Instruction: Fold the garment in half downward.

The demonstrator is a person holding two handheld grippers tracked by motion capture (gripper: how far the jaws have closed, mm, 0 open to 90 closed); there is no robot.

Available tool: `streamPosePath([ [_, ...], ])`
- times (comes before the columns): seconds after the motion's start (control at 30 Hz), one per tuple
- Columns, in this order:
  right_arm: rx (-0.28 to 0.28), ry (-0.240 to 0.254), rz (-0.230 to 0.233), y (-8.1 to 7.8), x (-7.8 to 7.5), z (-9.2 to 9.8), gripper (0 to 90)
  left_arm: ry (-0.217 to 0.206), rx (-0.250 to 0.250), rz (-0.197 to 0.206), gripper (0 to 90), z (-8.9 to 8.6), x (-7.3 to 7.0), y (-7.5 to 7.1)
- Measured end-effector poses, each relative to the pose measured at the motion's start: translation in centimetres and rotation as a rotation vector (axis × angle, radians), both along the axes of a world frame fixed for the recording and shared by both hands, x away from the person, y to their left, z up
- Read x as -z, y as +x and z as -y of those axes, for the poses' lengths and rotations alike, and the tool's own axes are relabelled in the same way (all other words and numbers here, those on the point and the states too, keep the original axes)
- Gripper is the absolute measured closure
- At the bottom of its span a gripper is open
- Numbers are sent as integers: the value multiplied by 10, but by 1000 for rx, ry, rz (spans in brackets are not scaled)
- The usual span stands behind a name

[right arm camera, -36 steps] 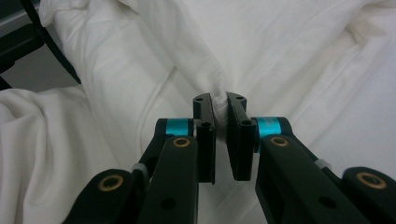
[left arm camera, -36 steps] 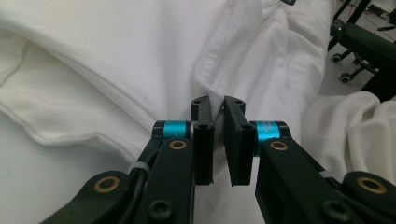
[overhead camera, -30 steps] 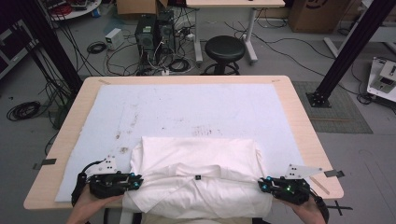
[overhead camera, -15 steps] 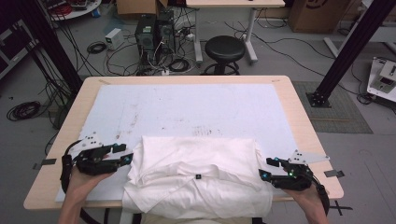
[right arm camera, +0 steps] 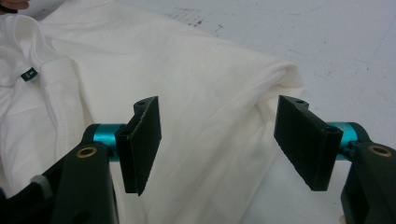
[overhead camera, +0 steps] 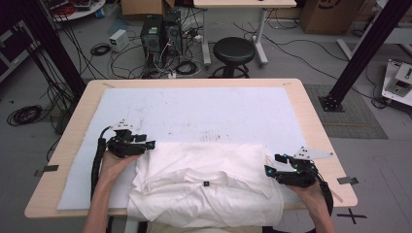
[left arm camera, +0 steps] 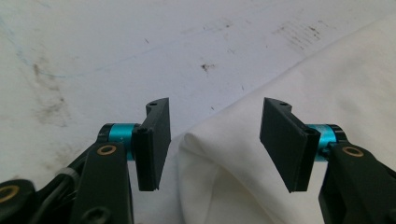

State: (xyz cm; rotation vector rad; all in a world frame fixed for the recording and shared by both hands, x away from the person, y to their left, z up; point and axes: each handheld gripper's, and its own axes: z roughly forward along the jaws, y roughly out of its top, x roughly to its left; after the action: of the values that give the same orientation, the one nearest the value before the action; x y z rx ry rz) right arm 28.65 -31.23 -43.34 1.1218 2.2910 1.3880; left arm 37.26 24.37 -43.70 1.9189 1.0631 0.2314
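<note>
A folded white shirt (overhead camera: 204, 170) with a small dark neck label (overhead camera: 206, 183) lies on the white mat (overhead camera: 194, 111) at the near edge of the table. My left gripper (overhead camera: 148, 144) is at the shirt's far-left corner. Its jaws have just been opening, and in the left gripper view (left arm camera: 215, 140) the shirt's corner fold (left arm camera: 224, 158) lies between them untouched. My right gripper (overhead camera: 272, 164) is at the shirt's right edge. Its jaws have also just been opening, and in the right gripper view (right arm camera: 217, 140) they stand wide over the cloth (right arm camera: 187, 60) without pressing it.
The wooden table (overhead camera: 311, 121) has bare mat beyond the shirt. Tape strips (overhead camera: 46, 170) sit on its near corners. On the floor behind are a black stool (overhead camera: 234, 48), a computer tower (overhead camera: 153, 31), cables and black frame posts (overhead camera: 362, 53).
Both grippers have let go of the shirt and opened. The left hand has moved away from the near edge to the shirt's far-left corner. The right hand has shifted slightly farther up the table.
</note>
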Motion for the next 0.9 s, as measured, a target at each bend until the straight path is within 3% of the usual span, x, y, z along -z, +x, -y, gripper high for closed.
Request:
streamPosePath([
  [0.23,2,-1,2,2,2,-1,328,10,20,-50,432,0,13,6],
  [0.37,4,-8,0,3,3,-1,329,16,27,-26,432,0,15,4],
  [0.67,19,-12,0,3,3,0,331,115,75,53,516,8,15,-5],
  [0.9,38,-16,4,5,2,1,330,75,62,34,665,5,16,-4],
])
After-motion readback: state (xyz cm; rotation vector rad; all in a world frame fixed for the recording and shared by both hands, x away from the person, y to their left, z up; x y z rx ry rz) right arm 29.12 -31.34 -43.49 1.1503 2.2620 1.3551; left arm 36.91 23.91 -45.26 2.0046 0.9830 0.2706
